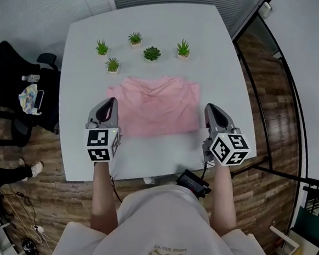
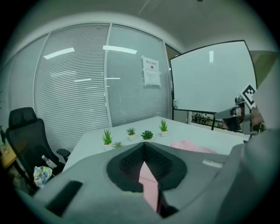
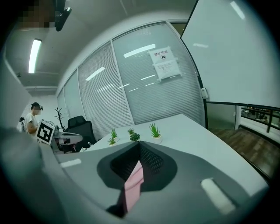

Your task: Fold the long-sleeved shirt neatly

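**Operator:** What do I have hold of right now?

**Coach:** Both of your tools are clamped on the pink shirt [image 1: 153,107]. In the left gripper [image 1: 111,103] view, the jaws are closed, with a strip of pink cloth [image 2: 146,177] pinched between the pads. The right gripper [image 1: 211,109] view shows the same: jaws closed on a pink fold [image 3: 133,181].

**Operator:** Why one on each side?

**Coach:** My guess is that you're holding opposite ends of one edge so the cloth stays taut between your jaws. That should let it fold over in a straight line instead of bunching.

**Operator:** And where's the rest of it?

**Coach:** It's spread on the white worktop [image 1: 156,25], between your two sets of jaws and reaching ahead of them. Well beyond its far edge stand the small potted plants [image 1: 151,53], clear of the cloth.

**Operator:** Which way does it run?

**Coach:** As it lies now, its long axis goes crosswise, from your left jaws to your right jaws. The shorter span points away from you toward the plants. It's already partly doubled and rumpled along the far edge. I can't tell which end is the collar or where the sleeves are tucked.
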`<state>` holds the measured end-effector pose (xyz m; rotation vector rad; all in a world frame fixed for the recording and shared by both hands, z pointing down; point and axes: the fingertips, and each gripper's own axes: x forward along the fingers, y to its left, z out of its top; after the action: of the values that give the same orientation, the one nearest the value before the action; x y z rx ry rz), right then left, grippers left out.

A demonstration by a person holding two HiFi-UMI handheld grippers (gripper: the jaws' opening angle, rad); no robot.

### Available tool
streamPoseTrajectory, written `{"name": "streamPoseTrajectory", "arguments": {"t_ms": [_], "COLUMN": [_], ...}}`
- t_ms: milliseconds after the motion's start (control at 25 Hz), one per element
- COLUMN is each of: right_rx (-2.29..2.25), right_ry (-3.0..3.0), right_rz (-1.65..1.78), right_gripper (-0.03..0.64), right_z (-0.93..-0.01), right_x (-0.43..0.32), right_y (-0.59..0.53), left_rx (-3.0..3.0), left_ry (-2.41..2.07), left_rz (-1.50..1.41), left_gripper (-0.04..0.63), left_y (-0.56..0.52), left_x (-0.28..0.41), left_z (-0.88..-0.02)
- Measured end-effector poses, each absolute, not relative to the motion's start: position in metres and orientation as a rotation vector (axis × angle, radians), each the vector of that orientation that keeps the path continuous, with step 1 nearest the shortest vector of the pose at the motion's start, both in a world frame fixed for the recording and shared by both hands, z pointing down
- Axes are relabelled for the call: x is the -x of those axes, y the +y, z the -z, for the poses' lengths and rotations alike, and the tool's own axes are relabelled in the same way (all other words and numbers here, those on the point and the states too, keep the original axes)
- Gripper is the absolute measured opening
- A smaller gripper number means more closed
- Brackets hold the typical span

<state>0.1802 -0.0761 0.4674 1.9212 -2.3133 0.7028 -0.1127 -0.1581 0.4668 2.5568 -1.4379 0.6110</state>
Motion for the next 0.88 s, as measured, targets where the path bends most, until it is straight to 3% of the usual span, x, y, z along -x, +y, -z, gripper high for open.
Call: {"name": "streamPoseTrajectory", "arguments": {"t_ms": [880], "right_rx": [-1.909], "right_ry": [-2.326], "right_rz": [-0.582], "right_gripper": [0.011], "right_z": [-0.439], "right_x": [-0.16], "right_y": [-0.019], "left_rx": [-2.614], "left_ry": [-1.319], "left_rz": [-0.535], "left_gripper": [0.005], "left_y": [-0.095], "left_x": [0.1], "left_z": [-0.443]}}
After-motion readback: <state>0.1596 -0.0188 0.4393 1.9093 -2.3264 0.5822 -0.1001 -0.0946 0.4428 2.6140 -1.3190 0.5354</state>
